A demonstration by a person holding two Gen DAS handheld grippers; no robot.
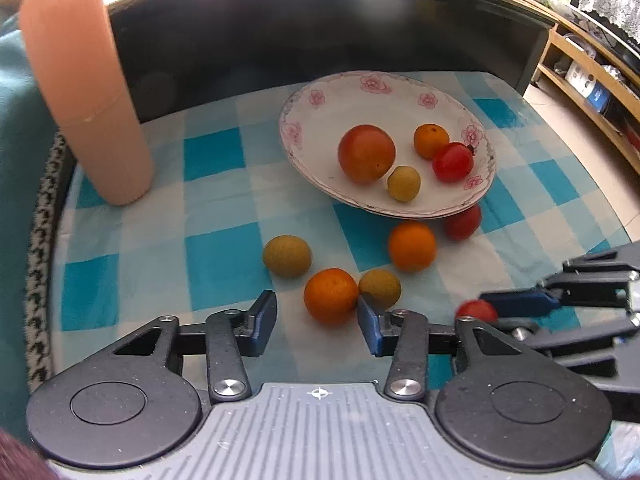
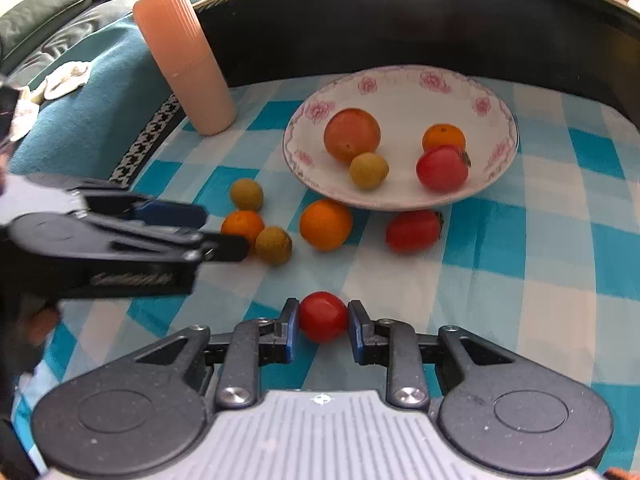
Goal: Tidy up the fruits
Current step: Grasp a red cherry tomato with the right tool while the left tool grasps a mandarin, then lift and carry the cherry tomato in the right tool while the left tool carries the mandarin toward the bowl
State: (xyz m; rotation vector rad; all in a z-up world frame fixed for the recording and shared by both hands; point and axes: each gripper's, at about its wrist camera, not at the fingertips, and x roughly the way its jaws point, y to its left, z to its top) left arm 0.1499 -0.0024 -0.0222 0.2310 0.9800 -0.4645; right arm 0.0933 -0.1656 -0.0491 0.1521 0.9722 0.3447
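The small round red tomato point(image 2: 322, 316) sits on the blue-and-white checked tablecloth point(image 2: 520, 240), clamped between your right gripper point(image 2: 322, 320) pads. Your left gripper point(image 1: 316, 316) stands partly open around a small orange citrus fruit point(image 1: 330, 295), short of the flower-rimmed white plate point(image 1: 320, 120).

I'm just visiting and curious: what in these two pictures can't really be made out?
- Red fruit under the plate: left wrist view, the plate rim covers its top.
- Small red fruit in the right claw: left wrist view, the claws hide most of it.
- Orange by the left claw: right wrist view, partly covered by that blurred claw.
- Shelf items: left wrist view, too small and distorted at the edge.
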